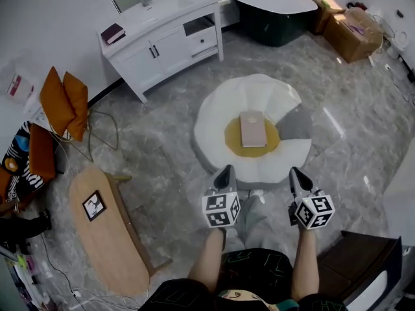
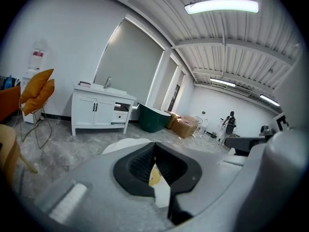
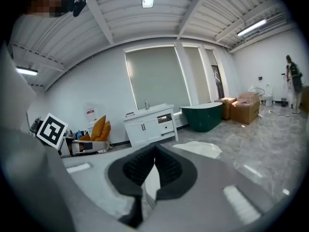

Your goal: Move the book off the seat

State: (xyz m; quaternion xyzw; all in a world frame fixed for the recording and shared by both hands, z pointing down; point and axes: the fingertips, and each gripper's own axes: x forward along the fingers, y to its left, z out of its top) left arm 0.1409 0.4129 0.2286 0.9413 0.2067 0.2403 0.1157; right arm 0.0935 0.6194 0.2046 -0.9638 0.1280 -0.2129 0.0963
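My left tool (image 1: 225,175) and right tool (image 1: 297,177) are both closed tight and empty, just short of the seat (image 1: 217,112). The book (image 1: 253,129) lies flat on its yellow centre, at twelve o'clock. I judge this the approach; next I must open a tool and reach the book's near edge.

The left tool (image 2: 155,145) has its jaws together, empty; beyond lie the seat (image 2: 123,144), a cabinet (image 2: 96,112) and a tub (image 2: 153,120).

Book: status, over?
Left hand-held gripper shut, empty; right hand-held gripper shut, empty. Book flat on seat, untouched. Nothing in the way.
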